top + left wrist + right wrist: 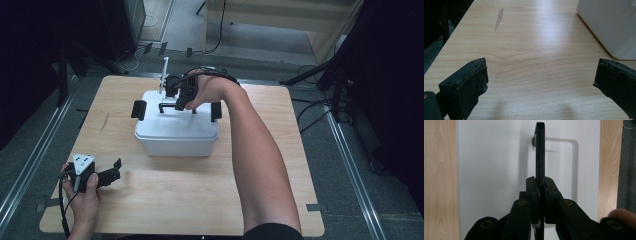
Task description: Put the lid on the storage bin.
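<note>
On the wooden table (190, 185), latches (139, 109) flank the white box's (175, 135) clamped handle (540, 152).

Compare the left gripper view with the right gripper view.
Left gripper view alone: open fingers over bare wood, a pale scuff on the table.
Right gripper view alone: the right gripper shut on the black handle, seen edge-on, above the lid's recess.
Both: the white box and the wooden tabletop.
</note>
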Tool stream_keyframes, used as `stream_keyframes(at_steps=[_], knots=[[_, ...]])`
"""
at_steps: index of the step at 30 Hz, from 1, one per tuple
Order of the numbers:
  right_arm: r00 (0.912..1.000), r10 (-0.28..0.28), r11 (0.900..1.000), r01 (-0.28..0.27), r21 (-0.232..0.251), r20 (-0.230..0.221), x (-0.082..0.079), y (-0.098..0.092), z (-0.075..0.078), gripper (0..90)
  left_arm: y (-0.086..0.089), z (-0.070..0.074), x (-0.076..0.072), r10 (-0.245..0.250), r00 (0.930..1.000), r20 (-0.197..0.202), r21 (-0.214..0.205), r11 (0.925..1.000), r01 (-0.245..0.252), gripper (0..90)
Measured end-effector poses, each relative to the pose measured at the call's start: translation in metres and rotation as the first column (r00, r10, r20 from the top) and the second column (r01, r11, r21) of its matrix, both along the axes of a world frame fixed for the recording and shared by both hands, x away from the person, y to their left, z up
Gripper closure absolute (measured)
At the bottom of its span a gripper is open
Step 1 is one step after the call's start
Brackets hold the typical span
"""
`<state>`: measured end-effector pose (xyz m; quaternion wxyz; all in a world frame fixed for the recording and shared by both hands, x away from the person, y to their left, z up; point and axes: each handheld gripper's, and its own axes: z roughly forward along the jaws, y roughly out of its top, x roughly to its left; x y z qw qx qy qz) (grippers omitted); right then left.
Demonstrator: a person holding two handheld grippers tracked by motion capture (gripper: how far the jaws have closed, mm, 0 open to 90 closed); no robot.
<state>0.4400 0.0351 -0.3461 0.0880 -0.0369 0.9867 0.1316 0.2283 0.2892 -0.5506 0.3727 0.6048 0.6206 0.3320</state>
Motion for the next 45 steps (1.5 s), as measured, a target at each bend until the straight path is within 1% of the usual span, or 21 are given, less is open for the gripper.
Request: stream_keyframes(at_steps=[4,5,8,9,12,13,14,15,16,17,19,20,22,25,30,31,34,37,39,41,45], knots=[[1.0000,-0.006,1.0000,0.006,0.001,0.000,-0.001,0.000,-0.001,84.9,0.000,0.000,0.000,0.000,1.0000,0.000,0.001,1.0000,0.000,0.0],[1.0000,0.006,1.0000,-0.006,0.004,0.001,-0.001,0.001,-0.001,84.0,0.000,0.000,0.000,0.000,1.0000,0.000,0.001,1.0000,0.000,0.0],[0.9985,0.014,0.9999,-0.014,0.002,-0.053,-0.006,0.002,0.000,67.3,0.000,0.000,0.000,0.002,1.0000,0.000,-0.004,1.0000,-0.002,0.0],[0.9982,0.024,0.9997,-0.024,0.005,-0.056,-0.007,0.003,0.001,64.3,0.000,0.000,0.001,0.001,1.0000,-0.001,0.001,1.0000,-0.001,0.0],[0.9971,0.011,0.9999,-0.011,0.011,-0.075,-0.011,0.003,0.005,53.9,-0.001,0.000,0.000,0.001,1.0000,0.001,0.004,1.0000,-0.001,0.0],[0.9977,0.005,0.9999,-0.004,0.012,-0.068,-0.012,0.002,0.006,49.7,-0.001,0.000,0.000,0.001,1.0000,0.001,0.001,1.0000,-0.001,0.0],[0.9983,0.018,0.9996,-0.016,0.022,-0.056,-0.012,0.002,0.006,45.1,0.000,0.000,0.000,0.000,1.0000,0.000,0.000,1.0000,0.000,0.0],[0.9989,0.003,0.9998,-0.002,0.020,-0.048,-0.013,0.001,0.008,39.6,0.000,0.000,0.000,0.000,1.0000,-0.001,-0.001,1.0000,0.000,0.0],[0.9996,0.006,0.9998,-0.005,0.019,-0.026,-0.014,0.000,0.009,33.1,0.000,0.000,0.000,0.000,1.0000,-0.001,-0.001,1.0000,0.000,0.0],[0.9997,-0.003,0.9998,0.003,0.017,-0.024,-0.015,0.000,0.010,25.3,0.000,0.000,0.000,-0.001,1.0000,-0.003,0.001,1.0000,0.001,0.0],[0.9995,-0.016,0.9999,0.016,-0.002,-0.028,-0.017,-0.001,0.011,13.1,0.000,0.000,0.001,-0.002,1.0000,0.000,0.001,1.0000,0.002,0.0],[0.9990,-0.033,0.9994,0.033,-0.014,-0.028,-0.017,-0.001,0.011,10.1,0.000,0.000,0.001,-0.003,1.0000,-0.001,0.002,1.0000,0.003,0.0],[0.9986,-0.040,0.9990,0.040,-0.020,-0.035,-0.017,-0.004,0.011,4.2,-0.001,0.000,0.001,-0.004,1.0000,-0.001,0.005,1.0000,0.004,0.0],[0.9988,-0.041,0.9987,0.040,-0.030,-0.028,-0.017,-0.009,0.011,2.0,-0.001,0.000,0.001,-0.001,1.0000,0.001,0.004,1.0000,0.001,0.0],[0.9989,-0.039,0.9992,0.039,-0.007,-0.027,-0.020,-0.021,0.014,1.8,-0.001,0.000,0.001,-0.003,1.0000,-0.001,0.009,1.0000,0.003,0.0],[0.9984,-0.047,0.9988,0.047,-0.011,-0.031,-0.021,-0.023,0.014,1.8,-0.001,0.000,0.001,-0.003,1.0000,0.000,0.008,1.0000,0.003,0.0],[0.9984,-0.052,0.9986,0.052,-0.013,-0.022,-0.021,-0.033,0.015,1.8,-0.001,0.000,0.001,-0.003,1.0000,0.000,0.007,1.0000,0.003,0.0],[0.9965,-0.080,0.9968,0.079,-0.013,-0.025,-0.022,-0.044,0.014,1.8,-0.001,0.000,0.001,-0.006,1.0000,-0.001,0.014,0.9999,0.006,0.0],[0.9971,-0.072,0.9974,0.072,-0.008,-0.023,-0.021,-0.052,0.013,1.8,-0.001,0.000,0.001,-0.005,1.0000,-0.001,0.017,0.9998,0.005,0.0],[0.9956,-0.091,0.9958,0.091,-0.013,-0.021,-0.023,-0.059,0.013,1.8,-0.001,0.000,0.001,-0.006,1.0000,-0.002,0.018,0.9998,0.006,0.0],[0.9950,-0.099,0.9950,0.099,-0.012,-0.013,-0.024,-0.073,0.014,1.8,-0.002,0.000,0.001,-0.007,1.0000,-0.003,0.019,0.9998,0.007,0.0]])
